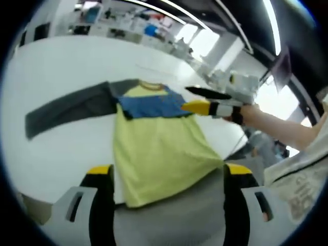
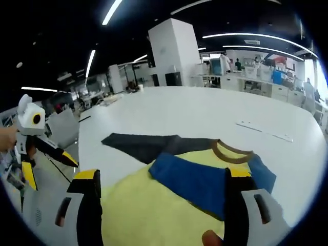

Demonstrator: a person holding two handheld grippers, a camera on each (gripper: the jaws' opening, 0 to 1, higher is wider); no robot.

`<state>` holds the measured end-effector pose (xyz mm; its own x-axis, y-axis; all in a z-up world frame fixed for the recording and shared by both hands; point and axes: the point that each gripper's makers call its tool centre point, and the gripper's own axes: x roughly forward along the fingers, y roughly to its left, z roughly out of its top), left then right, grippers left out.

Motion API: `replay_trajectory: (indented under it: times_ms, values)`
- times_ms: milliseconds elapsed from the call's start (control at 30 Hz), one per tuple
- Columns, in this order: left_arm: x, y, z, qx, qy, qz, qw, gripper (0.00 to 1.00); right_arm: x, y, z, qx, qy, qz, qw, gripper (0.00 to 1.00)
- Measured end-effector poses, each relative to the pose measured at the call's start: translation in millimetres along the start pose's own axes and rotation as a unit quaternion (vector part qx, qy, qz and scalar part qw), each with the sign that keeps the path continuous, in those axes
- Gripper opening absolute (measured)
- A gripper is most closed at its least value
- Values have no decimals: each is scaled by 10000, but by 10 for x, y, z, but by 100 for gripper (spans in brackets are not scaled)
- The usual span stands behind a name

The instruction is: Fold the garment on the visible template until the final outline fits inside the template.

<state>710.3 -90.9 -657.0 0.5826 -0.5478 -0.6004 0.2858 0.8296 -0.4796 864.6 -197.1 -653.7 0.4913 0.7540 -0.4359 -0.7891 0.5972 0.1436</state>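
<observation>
- The left gripper (image 1: 166,177) has its jaws wide apart — holding nothing — just over the shirt's bottom edge.
- The right gripper (image 2: 161,184) is wide open too, above the shirt's blue band.
- The shirt (image 1: 154,148) lies flat on the white table (image 1: 61,61), one gray sleeve (image 1: 66,110) stretched out.
- Grab the sleeve near its end, fold it in — slowly, no wrinkles.

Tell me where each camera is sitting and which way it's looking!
Left gripper view: rides the left gripper, facing up the yellow shirt with blue chest band and grey sleeves from its hem; a person's forearm holds the right gripper.
Right gripper view: rides the right gripper, above the collar end, facing across the white table; a fingertip shows.
Both share the shirt, table, and each other's gripper.
</observation>
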Motion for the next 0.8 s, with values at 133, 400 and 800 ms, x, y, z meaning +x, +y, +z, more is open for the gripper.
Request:
replay_trajectory:
  times_ms: [133,400,800]
  values:
    - [5,35,18,-32,-22,3,10000,84,-211,20,-83,163,-19,-106,9998,99]
    - [3,66,65,-61,-93,7,9999,84,-582,101,-237,205,39,-185,9996,100]
    - [5,175,41,-182,-125,71,9997,84,-1064,130,-421,467,84,-477,9977,100]
